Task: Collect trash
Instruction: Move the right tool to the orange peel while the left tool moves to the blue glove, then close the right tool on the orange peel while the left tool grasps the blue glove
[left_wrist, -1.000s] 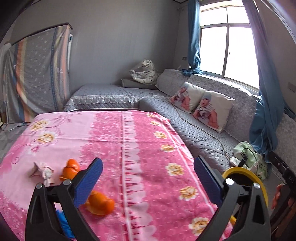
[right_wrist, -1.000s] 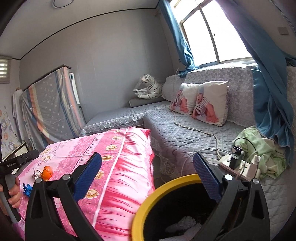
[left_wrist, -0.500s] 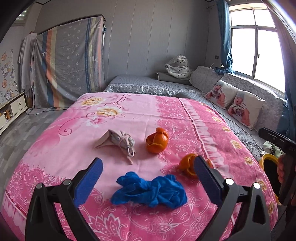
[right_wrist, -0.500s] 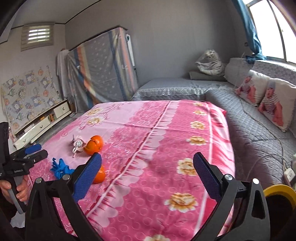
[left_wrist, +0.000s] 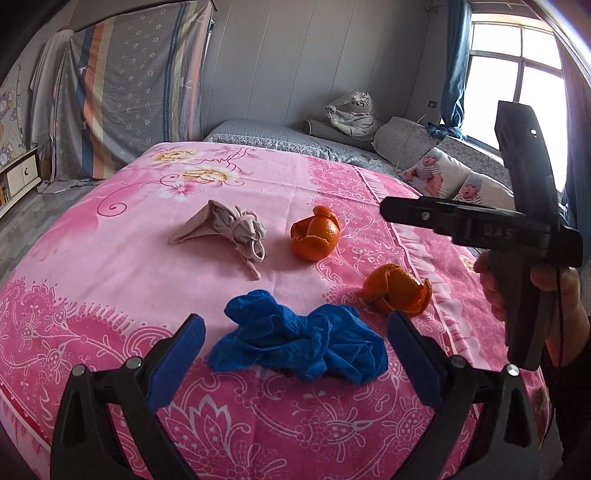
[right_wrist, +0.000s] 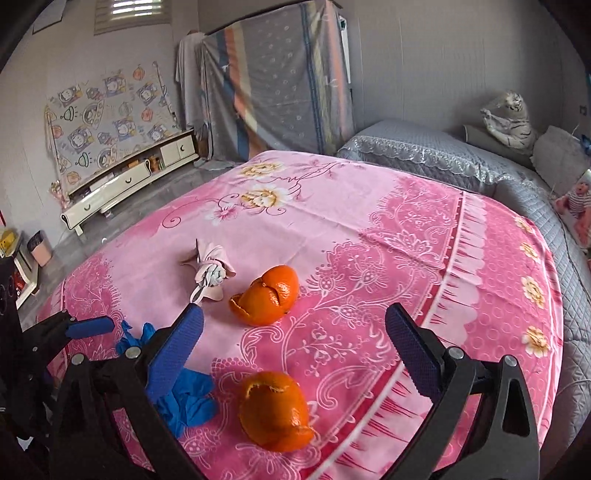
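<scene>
Trash lies on a pink flowered tablecloth (left_wrist: 110, 258). A crumpled blue glove (left_wrist: 299, 347) sits just ahead of my left gripper (left_wrist: 297, 328), which is open and holds nothing. Beyond it are two orange peels (left_wrist: 397, 291) (left_wrist: 314, 234) and a crumpled pale mask (left_wrist: 225, 225). My right gripper (right_wrist: 295, 332) is open and empty above the nearer orange peel (right_wrist: 275, 410); the other peel (right_wrist: 267, 295) and the mask (right_wrist: 210, 269) lie farther off. The glove (right_wrist: 184, 398) shows behind its left finger. A hand (left_wrist: 554, 295) holds the right tool's handle.
A grey quilted sofa bed (right_wrist: 424, 155) wraps the far and right sides of the table, with baby-print pillows (left_wrist: 443, 173) and a toy tiger (left_wrist: 351, 110). A low white cabinet (right_wrist: 125, 184) and a small pink bin (right_wrist: 40, 249) stand on the floor at left.
Both views have swung left, away from the yellow-rimmed bin and the sofa, onto the tablecloth. Both grippers have come down closer to the trash and stayed open.
</scene>
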